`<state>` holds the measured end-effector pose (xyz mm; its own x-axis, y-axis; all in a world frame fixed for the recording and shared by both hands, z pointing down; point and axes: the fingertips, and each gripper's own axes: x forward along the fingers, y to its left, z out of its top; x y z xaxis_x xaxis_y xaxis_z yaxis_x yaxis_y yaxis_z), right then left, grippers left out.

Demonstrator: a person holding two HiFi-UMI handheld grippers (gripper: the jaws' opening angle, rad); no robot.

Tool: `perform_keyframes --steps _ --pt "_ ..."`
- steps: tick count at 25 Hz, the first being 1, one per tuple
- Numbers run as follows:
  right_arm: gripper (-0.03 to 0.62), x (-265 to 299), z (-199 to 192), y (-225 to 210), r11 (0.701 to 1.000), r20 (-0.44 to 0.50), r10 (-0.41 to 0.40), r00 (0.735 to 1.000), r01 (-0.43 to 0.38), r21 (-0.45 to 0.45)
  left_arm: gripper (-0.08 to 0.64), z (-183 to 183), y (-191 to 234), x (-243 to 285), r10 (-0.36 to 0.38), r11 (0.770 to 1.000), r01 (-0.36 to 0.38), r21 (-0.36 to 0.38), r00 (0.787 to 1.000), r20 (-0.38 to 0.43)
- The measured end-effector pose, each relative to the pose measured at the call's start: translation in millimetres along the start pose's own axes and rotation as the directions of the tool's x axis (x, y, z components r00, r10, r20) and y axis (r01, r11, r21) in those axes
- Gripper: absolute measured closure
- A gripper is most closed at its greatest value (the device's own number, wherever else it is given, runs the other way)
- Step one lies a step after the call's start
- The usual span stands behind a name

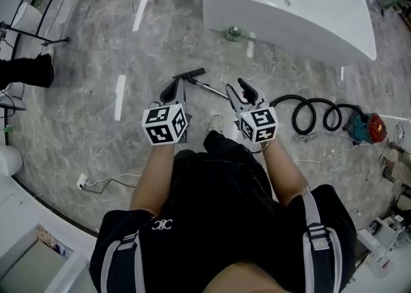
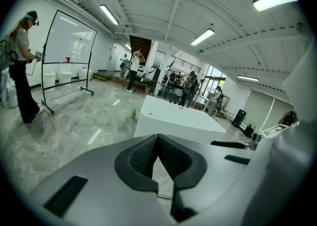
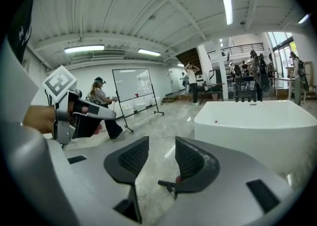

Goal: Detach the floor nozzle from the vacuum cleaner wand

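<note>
The black floor nozzle (image 1: 190, 74) lies on the grey marble floor, joined to a thin metal wand (image 1: 210, 88) that runs right toward a coiled black hose (image 1: 313, 113) and the teal and red vacuum body (image 1: 366, 128). My left gripper (image 1: 174, 87) hangs just over the nozzle's near side, jaws shut (image 2: 158, 143) with nothing in them; a thin metal rod (image 2: 166, 196) shows below them. My right gripper (image 1: 237, 86) is above the wand's right stretch, jaws open (image 3: 162, 155) and empty. The left gripper (image 3: 74, 113) also appears in the right gripper view.
A large white tub-like unit (image 1: 289, 9) stands beyond the nozzle, with a green bottle (image 1: 233, 33) at its foot. A white cable and plug (image 1: 83, 182) lie on the floor at left. A whiteboard on a stand (image 2: 69, 46) and a person (image 2: 20, 66) are far left.
</note>
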<state>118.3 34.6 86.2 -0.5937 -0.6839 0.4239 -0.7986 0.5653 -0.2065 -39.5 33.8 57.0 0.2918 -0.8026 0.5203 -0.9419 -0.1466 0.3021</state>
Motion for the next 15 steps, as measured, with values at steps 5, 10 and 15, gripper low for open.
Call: perform_keyframes --steps 5,10,15 --pt "0.407 69.0 -60.3 -36.7 0.988 -0.212 0.070 0.975 -0.096 -0.117 0.561 -19.6 17.9 55.1 0.037 0.999 -0.039 -0.019 0.997 -0.074" --pt "0.403 133.0 -147.0 -47.7 0.945 -0.435 0.129 0.891 -0.244 -0.219 0.561 -68.3 47.0 104.0 0.042 0.998 -0.048 -0.034 0.986 -0.159" --pt "0.405 197.7 -255.8 -59.8 0.901 -0.613 0.119 0.781 -0.344 -0.263 0.560 -136.7 91.0 170.6 0.024 0.997 -0.039 -0.059 0.972 -0.233"
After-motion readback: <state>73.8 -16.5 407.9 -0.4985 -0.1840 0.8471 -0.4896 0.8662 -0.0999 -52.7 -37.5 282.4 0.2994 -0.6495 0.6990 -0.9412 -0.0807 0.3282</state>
